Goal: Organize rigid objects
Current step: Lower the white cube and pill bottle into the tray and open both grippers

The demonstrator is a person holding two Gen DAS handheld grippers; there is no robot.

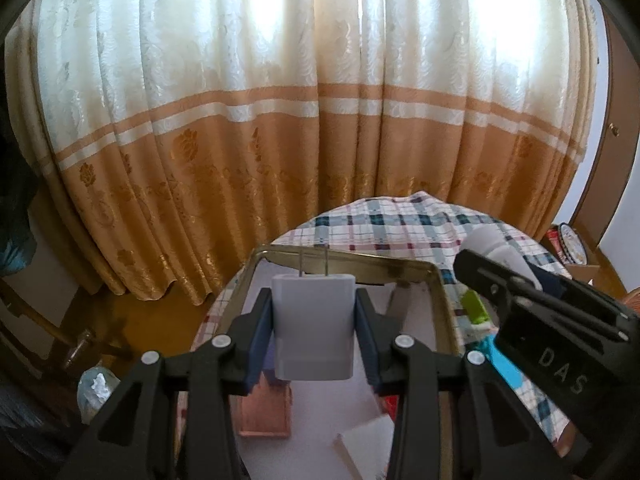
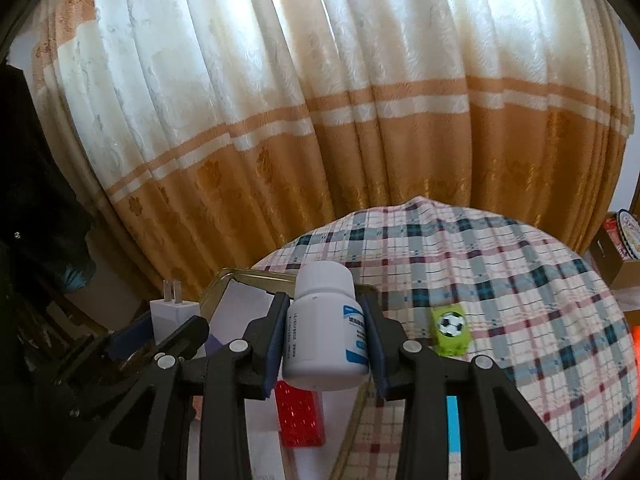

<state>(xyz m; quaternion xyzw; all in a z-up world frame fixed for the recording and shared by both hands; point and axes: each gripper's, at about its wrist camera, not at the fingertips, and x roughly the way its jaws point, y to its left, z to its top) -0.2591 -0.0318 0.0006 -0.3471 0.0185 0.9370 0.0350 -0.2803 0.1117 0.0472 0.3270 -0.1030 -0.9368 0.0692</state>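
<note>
The left gripper (image 1: 314,330) is clamped on a white plug adapter (image 1: 313,326), its blue pads pressing both flat sides, with the two metal prongs (image 1: 314,262) pointing up and away toward the curtain. The adapter hangs above a shallow tray with a gold rim (image 1: 442,300), which sits at the near left of a round table under a plaid cloth (image 1: 404,224). Inside the tray, below the adapter, lie a copper-coloured flat box (image 1: 266,410) and a white block (image 1: 366,436), the latter blurred. The right gripper (image 2: 326,338) is closed on a white pill bottle (image 2: 325,332) that stands upright between the pads, white cap on top and a blue-edged label facing right. It hovers over the right side of the same tray (image 2: 224,280), just beside the left gripper, and each tool shows at the edge of the other's view. Under the bottle a red box (image 2: 300,416) lies in the tray. On the cloth to the right of the tray sits a small green block with a football picture (image 2: 450,330), and nearer, a light blue piece (image 2: 453,420) lies partly hidden behind the finger. A cream and orange curtain (image 2: 320,100) hangs behind the table.
</note>
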